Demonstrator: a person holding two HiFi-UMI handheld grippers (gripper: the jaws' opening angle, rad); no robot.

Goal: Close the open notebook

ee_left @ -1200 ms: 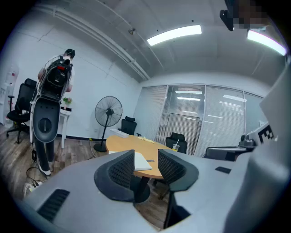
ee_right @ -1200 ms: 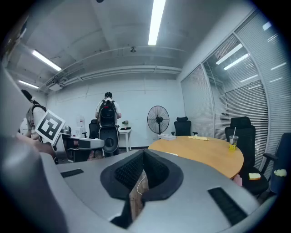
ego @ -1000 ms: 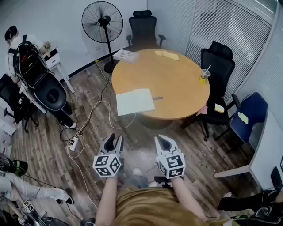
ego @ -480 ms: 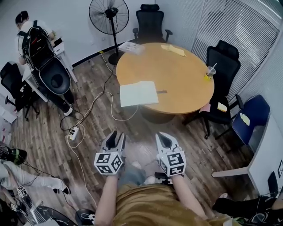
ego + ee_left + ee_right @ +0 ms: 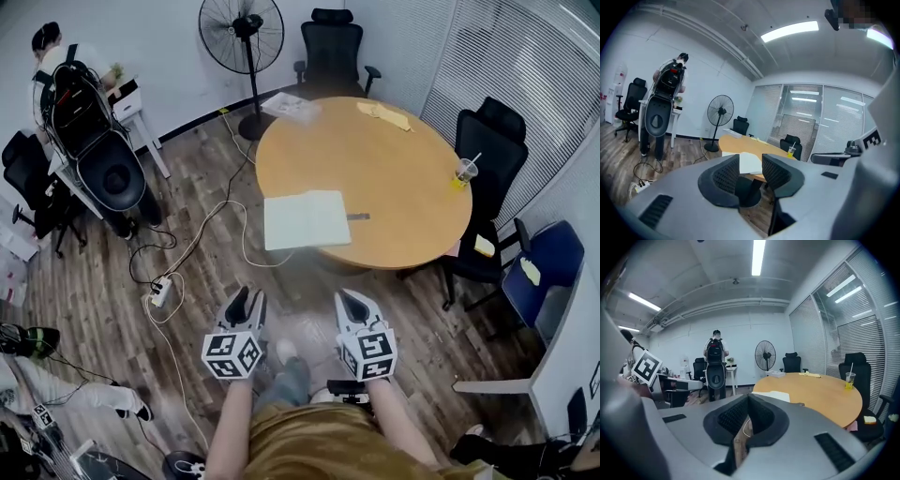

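The left gripper has just drawn its fingers in a touch. In the left gripper view they are still well apart with nothing between them, and only the far-off notebook shows through the gap. The right gripper has its fingers together at the tips and holds nothing. Both hang in the lower middle of the head view, over the wooden floor and well short of the round counter. The notebook lies open and flat, white pages up, at the counter's lower-left edge near the middle of the frame. Its lower-left corner seems to reach just past the rim. That small closing of the left fingers looks like idle settling rather than a grip. Nothing has been touched, so the closing of the notebook has not begun and this reads as the approach. Compared with a second ago, the counter, the notebook and the standing fan at the top have all slid to the right in the head view. The counter also looks a little larger, while the grippers keep almost the same spot in the frame, so the person appears to be walking up to the counter. The notebook lies open in the same place on the counter as it did then.
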